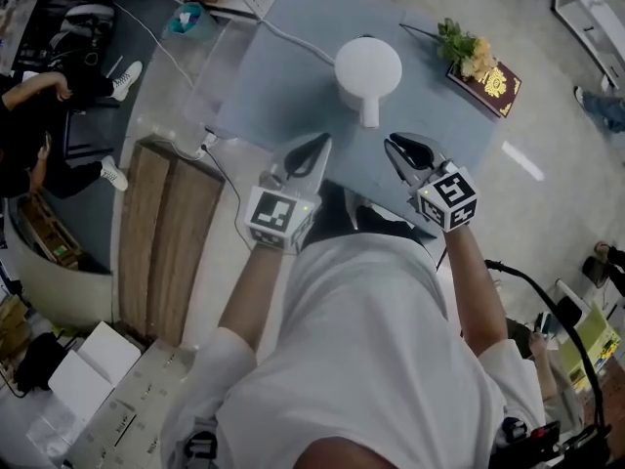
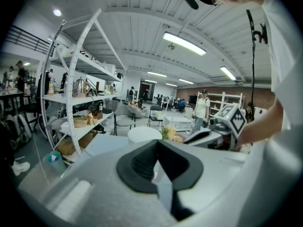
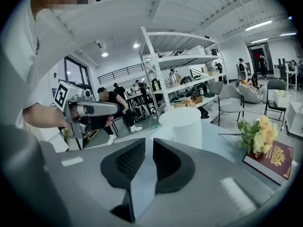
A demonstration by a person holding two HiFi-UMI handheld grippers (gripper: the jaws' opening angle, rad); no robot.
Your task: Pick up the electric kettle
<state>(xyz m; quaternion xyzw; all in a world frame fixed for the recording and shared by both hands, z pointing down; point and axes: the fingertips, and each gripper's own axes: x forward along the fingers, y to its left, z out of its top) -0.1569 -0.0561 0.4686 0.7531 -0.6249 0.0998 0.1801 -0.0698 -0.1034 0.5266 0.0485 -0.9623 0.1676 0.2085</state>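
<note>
The white electric kettle (image 1: 367,69) stands on the grey table (image 1: 293,86) at 12 o'clock from the right gripper (image 1: 394,145), whose empty jaws stand a narrow slit apart, probably to take its near-pointing handle (image 1: 369,113), while the left gripper (image 1: 320,143), at its 9 o'clock, has its jaws pressed together.

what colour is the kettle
The round electric kettle is plain white; head view shows it best.

This is a big open laboratory hall: tall white metal shelf racks (image 2: 71,98) at the left, long ceiling tube lamps (image 2: 184,44) at the top, grey office chairs (image 3: 230,99), people (image 2: 203,105) in the background.
</note>
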